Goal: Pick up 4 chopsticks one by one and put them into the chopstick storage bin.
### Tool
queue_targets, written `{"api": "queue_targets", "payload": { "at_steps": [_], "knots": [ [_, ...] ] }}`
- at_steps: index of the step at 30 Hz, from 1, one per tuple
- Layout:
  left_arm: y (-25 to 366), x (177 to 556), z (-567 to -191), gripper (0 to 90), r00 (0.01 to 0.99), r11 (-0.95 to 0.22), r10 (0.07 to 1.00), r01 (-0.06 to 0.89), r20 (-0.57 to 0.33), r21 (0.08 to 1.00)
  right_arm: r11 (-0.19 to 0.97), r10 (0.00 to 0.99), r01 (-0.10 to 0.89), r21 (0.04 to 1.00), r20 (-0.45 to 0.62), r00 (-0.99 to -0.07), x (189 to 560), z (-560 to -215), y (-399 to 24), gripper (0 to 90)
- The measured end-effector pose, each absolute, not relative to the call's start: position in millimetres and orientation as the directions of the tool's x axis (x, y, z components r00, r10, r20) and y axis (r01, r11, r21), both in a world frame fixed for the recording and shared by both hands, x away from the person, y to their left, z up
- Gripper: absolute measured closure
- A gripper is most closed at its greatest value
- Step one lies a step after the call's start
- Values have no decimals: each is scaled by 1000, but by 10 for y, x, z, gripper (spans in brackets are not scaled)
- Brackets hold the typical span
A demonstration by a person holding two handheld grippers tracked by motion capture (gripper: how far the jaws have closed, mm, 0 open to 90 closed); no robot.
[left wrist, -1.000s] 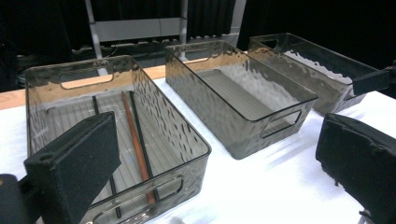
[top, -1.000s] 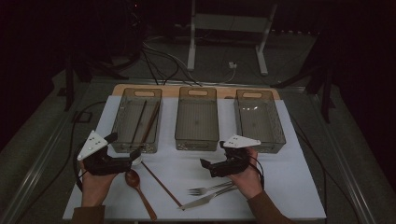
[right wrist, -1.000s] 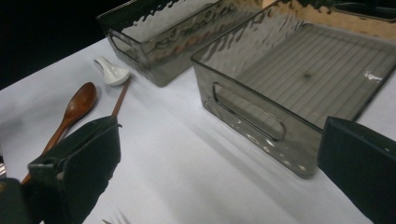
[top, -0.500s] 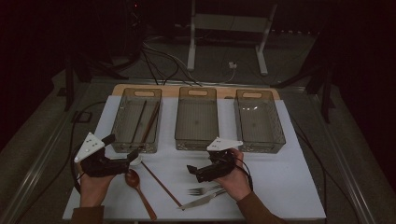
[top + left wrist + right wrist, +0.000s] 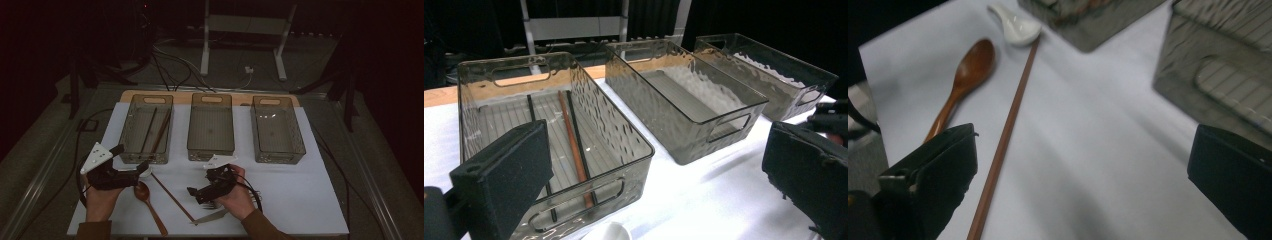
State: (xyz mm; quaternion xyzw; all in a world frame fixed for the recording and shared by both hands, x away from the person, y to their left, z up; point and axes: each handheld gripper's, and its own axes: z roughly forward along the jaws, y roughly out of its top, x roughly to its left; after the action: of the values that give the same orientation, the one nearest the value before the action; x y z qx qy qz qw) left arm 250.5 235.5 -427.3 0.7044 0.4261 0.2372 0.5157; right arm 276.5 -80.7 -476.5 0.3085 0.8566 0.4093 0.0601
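On the white-covered bench, my right tongs gape wide over a thin brown wooden chopstick lying flat beside a brown wooden spoon. I judge it light, stiff and prone to roll; mid-shaft is the best hold. My left tongs hang open, empty, facing the smoky plastic bins. Beyond, the room is dark.

Left gripper: black body topped by a pale grey three-cornered plate, black cable trailing; right gripper likewise black with a pale plate and looping cable; fingers blocky, matte black; sleeves brown.
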Motion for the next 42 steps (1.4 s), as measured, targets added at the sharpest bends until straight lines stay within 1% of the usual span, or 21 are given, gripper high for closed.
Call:
{"api": "queue_targets", "payload": {
  "at_steps": [8, 10, 16, 17, 18, 21, 23, 27, 28, 32, 34, 37, 38, 42],
  "knots": [
    [2375, 2503, -4274, 7, 521, -98, 846, 357, -111, 929, 527, 557, 485, 697, 147, -817, 2694, -4913, -572, 1],
    [2380, 2498, -4267, 7, 521, -99, 846, 356, -110, 929, 538, 564, 482, 692, 131, -816, 2678, -4945, -523, 24],
    [2381, 2497, -4262, 7, 520, -96, 847, 355, -111, 930, 568, 559, 479, 669, 114, -821, 2650, -5021, -429, 28],
    [2380, 2498, -4264, 7, 520, -94, 846, 355, -113, 930, 572, 559, 481, 665, 113, -821, 2646, -5031, -419, 33],
    [2380, 2498, -4266, 7, 520, -97, 847, 356, -111, 929, 571, 563, 483, 664, 112, -819, 2642, -5039, -411, 56],
    [2380, 2501, -4270, 7, 522, -97, 846, 358, -112, 929, 576, 566, 486, 657, 109, -817, 2631, -5067, -381, 68],
    [2378, 2503, -4271, 7, 523, -99, 845, 358, -112, 929, 590, 561, 480, 649, 98, -822, 2611, -5096, -346, 99],
    [2379, 2504, -4273, 7, 522, -98, 846, 358, -112, 928, 612, 550, 473, 634, 88, -830, 2563, -5141, -265, 187],
    [2380, 2502, -4273, 7, 521, -97, 846, 358, -113, 929, 614, 546, 469, 634, 87, -833, 2556, -5144, -255, 228],
    [2383, 2504, -4277, 7, 520, -98, 847, 360, -113, 928, 630, 526, 460, 626, 92, -846, 2522, -5150, -205, 444],
    [2376, 2507, -4281, 7, 523, -103, 845, 361, -110, 927, 645, 508, 448, 618, 90, -856, 2497, -5151, -174, 538],
    [2369, 2511, -4287, 7, 523, -102, 845, 364, -112, 926, 678, 501, 410, 610, 25, -865, 2456, -5145, -132, 653],
    [2370, 2512, -4288, 7, 523, -103, 845, 364, -112, 926, 683, 498, 408, 606, 22, -867, 2448, -5140, -127, 702],
    [2377, 2508, -4283, 7, 522, -102, 846, 362, -111, 926, 698, 500, 405, 591, 3, -866, 2427, -5128, -118, 799]
  ]
}}
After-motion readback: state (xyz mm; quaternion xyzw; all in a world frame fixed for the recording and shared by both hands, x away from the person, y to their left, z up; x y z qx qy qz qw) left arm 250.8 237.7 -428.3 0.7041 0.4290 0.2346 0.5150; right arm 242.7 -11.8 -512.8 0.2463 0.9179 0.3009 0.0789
